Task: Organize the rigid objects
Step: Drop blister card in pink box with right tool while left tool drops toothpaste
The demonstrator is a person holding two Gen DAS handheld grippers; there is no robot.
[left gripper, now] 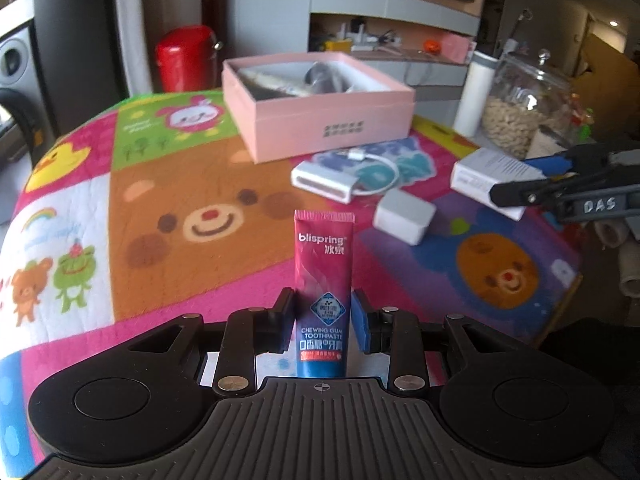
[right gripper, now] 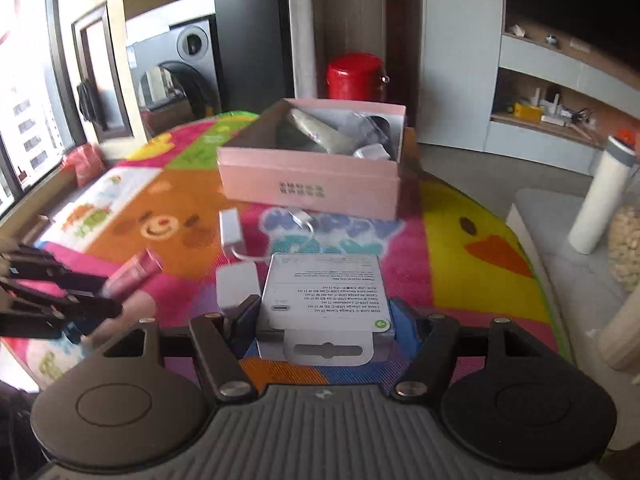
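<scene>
Pinching the toothpaste tube [left gripper: 324,256] in the left claw [left gripper: 323,312], pads pressing on both sides of it, holding it standing up above the picture blanket [left gripper: 160,184]. Waiting further back: the pink box [left gripper: 328,132], open on top, with a few things lying inside already. Lying loose on the blanket in front of the box: a white adapter [left gripper: 324,180] with its curly wire, and near it a small white charger block [left gripper: 404,216]. Squeezing the flat white cable box [right gripper: 324,292] in the right claw [right gripper: 325,316], jaws spread partway around it, pointing toward the pink box. Looking like the middle of the tidying job: both claws full, two things not yet picked up. Needing next: bringing each held thing over the pink box's rim, lowering it in, then letting go, one claw at a time to avoid bumping
</scene>
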